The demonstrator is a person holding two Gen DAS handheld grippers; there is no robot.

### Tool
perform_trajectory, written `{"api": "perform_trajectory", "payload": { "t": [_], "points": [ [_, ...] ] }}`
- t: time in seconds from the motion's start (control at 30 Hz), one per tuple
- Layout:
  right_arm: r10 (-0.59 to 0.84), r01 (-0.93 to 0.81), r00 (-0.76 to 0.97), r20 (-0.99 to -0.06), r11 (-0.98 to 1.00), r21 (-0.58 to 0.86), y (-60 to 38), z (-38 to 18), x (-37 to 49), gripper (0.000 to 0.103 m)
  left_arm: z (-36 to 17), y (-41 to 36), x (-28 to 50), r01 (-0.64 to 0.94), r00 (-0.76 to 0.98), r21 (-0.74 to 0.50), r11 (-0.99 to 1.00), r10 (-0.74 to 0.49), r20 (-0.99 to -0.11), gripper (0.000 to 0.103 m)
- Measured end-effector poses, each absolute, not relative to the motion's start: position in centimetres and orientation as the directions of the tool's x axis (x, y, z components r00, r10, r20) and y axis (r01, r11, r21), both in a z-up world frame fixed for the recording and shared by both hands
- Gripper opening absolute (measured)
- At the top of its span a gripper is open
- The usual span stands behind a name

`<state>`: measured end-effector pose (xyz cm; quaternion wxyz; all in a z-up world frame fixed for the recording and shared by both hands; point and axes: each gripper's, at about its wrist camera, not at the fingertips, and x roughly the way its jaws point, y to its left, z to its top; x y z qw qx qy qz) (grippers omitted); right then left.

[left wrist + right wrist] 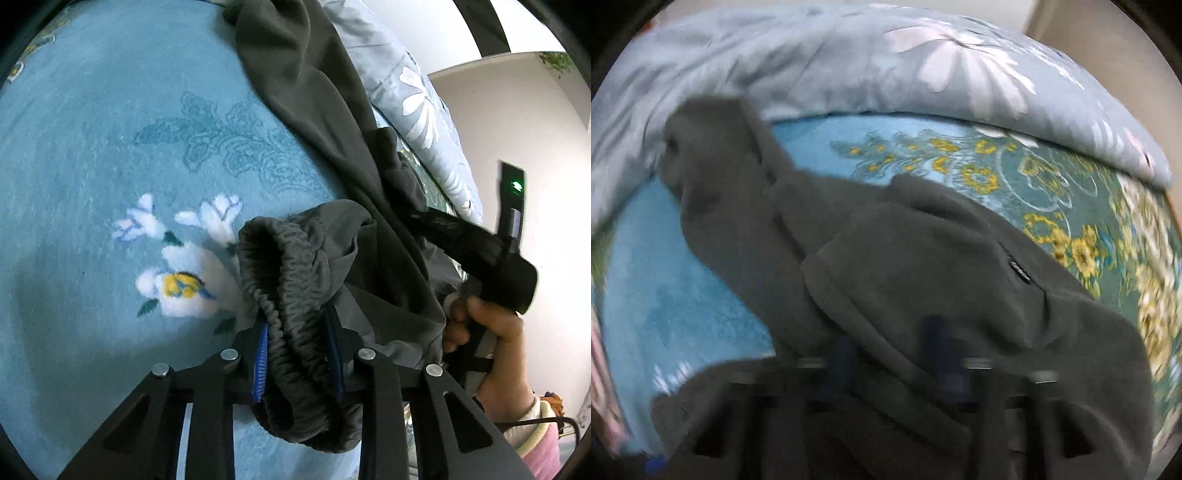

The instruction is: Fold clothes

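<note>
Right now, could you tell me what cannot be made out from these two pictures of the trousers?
- Right tongs: right wrist view, blurred by motion and draped by the grey trousers, so the grip is unclear.
- Trouser legs: both views, cut off or bunched.
- Small label: too small to read.
- Left tongs hold the waistband, whose lower end hides behind them.

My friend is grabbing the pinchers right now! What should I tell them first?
Left gripper: shut on the elastic waistband of the dark grey trousers, which trail away across the blue flowery blanket.
Right gripper: buried in the grey fabric; the picture is blurry, so its grip cannot be told. The left view shows the right hand on its handle.
A pale flowered quilt lies bunched along the bed's far side.
Done: the trousers are picked up. Left: no neat fold shows yet, so spread them flat, then fold.
</note>
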<state>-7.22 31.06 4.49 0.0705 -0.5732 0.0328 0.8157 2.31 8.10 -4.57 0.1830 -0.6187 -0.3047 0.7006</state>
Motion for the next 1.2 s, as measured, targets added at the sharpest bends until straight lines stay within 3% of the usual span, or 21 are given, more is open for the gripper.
{"api": "perform_trajectory", "payload": {
  "t": [0.1,0.53,0.63,0.77,1.0,1.2],
  "points": [
    [0.018,-0.244,-0.42,-0.907,-0.965,0.094,35.1,7.4,-5.1,0.006,-4.7,8.2,2.1,0.126,-0.172,-0.662,-0.739,0.64,-0.748,0.026],
    [0.282,-0.741,-0.564,-0.776,-0.587,0.325,61.8,17.0,17.9,0.005,-4.5,7.2,2.4,0.108,-0.194,-0.648,-0.754,0.623,-0.758,0.025],
    [0.265,-0.803,-0.495,-0.827,-0.502,0.32,63.8,15.2,21.0,0.005,-4.1,6.5,2.7,0.106,-0.224,-0.643,-0.759,0.611,-0.759,0.019],
    [0.218,-0.823,-0.474,-0.853,-0.455,0.341,64.3,11.3,21.2,0.005,-1.5,6.3,1.9,0.058,-0.299,-0.617,-0.785,0.576,-0.761,0.014],
    [0.247,-0.782,-0.514,-0.822,-0.528,0.33,64.5,11.2,18.7,0.005,3.2,2.5,0.5,0.06,-0.457,-0.59,-0.805,0.503,-0.734,0.013],
    [0.27,-0.768,-0.499,-0.823,-0.579,0.276,65.2,9.0,16.1,0.005,-1.4,0.6,1.5,0.18,-0.373,-0.579,-0.795,0.49,-0.788,0.013]
  ]
}}
